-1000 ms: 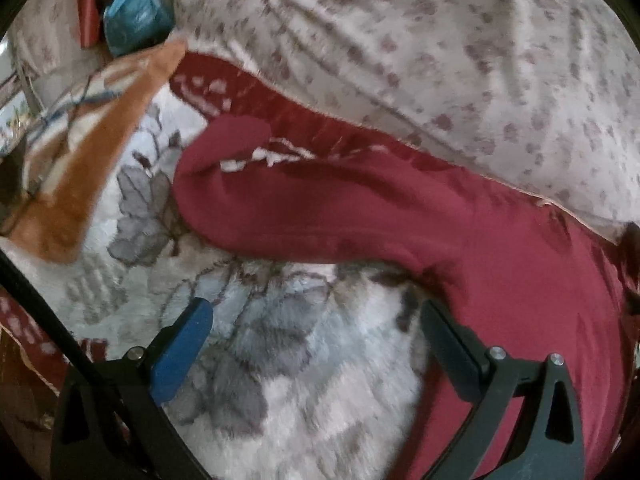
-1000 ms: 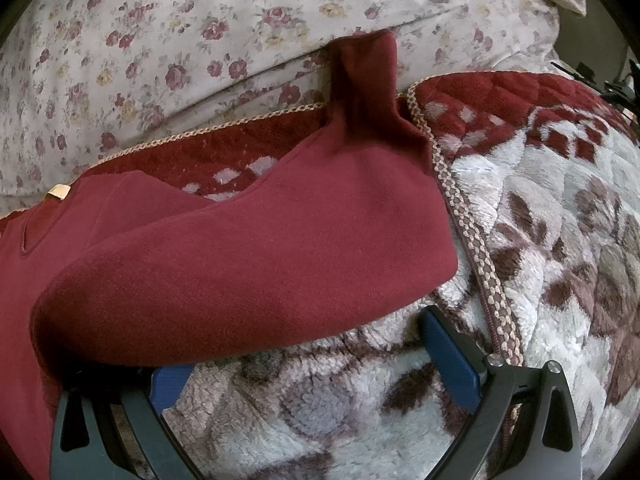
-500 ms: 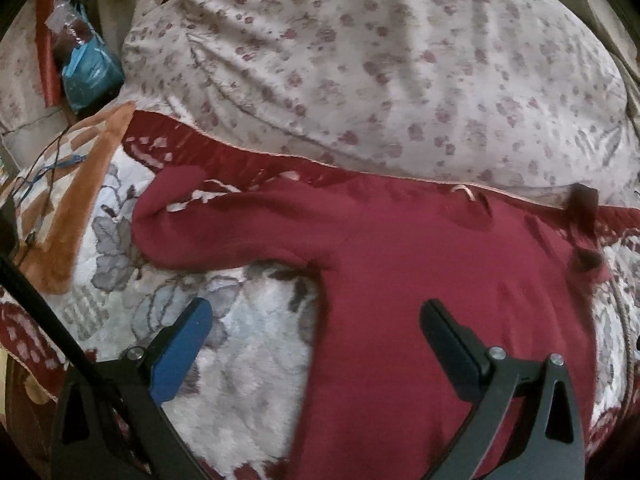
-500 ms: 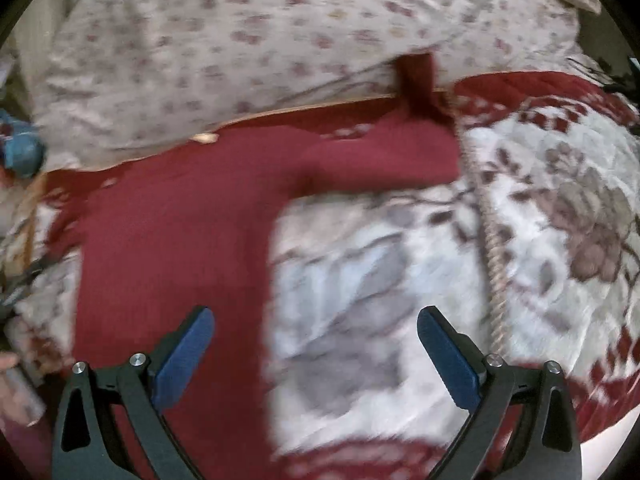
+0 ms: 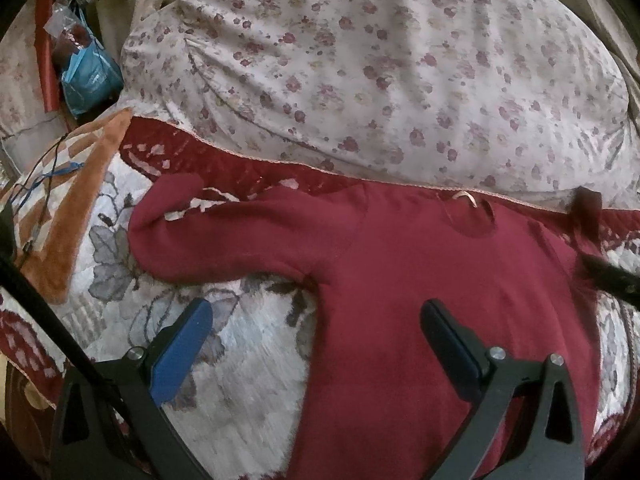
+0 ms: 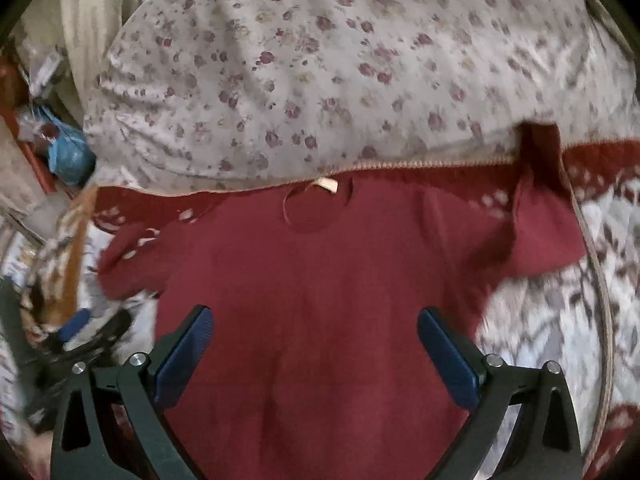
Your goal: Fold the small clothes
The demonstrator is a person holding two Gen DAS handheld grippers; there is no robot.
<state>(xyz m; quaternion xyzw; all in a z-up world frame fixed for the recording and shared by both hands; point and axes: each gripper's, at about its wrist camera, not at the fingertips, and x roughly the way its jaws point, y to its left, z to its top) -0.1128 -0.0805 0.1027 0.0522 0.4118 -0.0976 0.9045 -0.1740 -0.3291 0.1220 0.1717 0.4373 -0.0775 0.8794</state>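
A small dark red long-sleeved top (image 5: 420, 280) lies flat on a flowered blanket (image 5: 248, 360), neck hole at the far side, both sleeves spread out. In the left wrist view my left gripper (image 5: 316, 336) is open and empty above the top's left armpit and side edge. In the right wrist view the top (image 6: 320, 280) fills the middle, and my right gripper (image 6: 316, 348) is open and empty above its chest. The left gripper also shows at the left in the right wrist view (image 6: 80, 332), blurred.
A big flowered pillow (image 5: 380, 72) lies behind the top, seen also in the right wrist view (image 6: 320, 60). An orange patterned cloth (image 5: 76, 208) and a blue bag (image 5: 88, 76) sit at the far left. The blanket's corded edge (image 6: 600, 300) runs down the right.
Both grippers have pulled back and up from the sleeves, so the whole top shows now. The right gripper has swung left over the chest. Both stay open.
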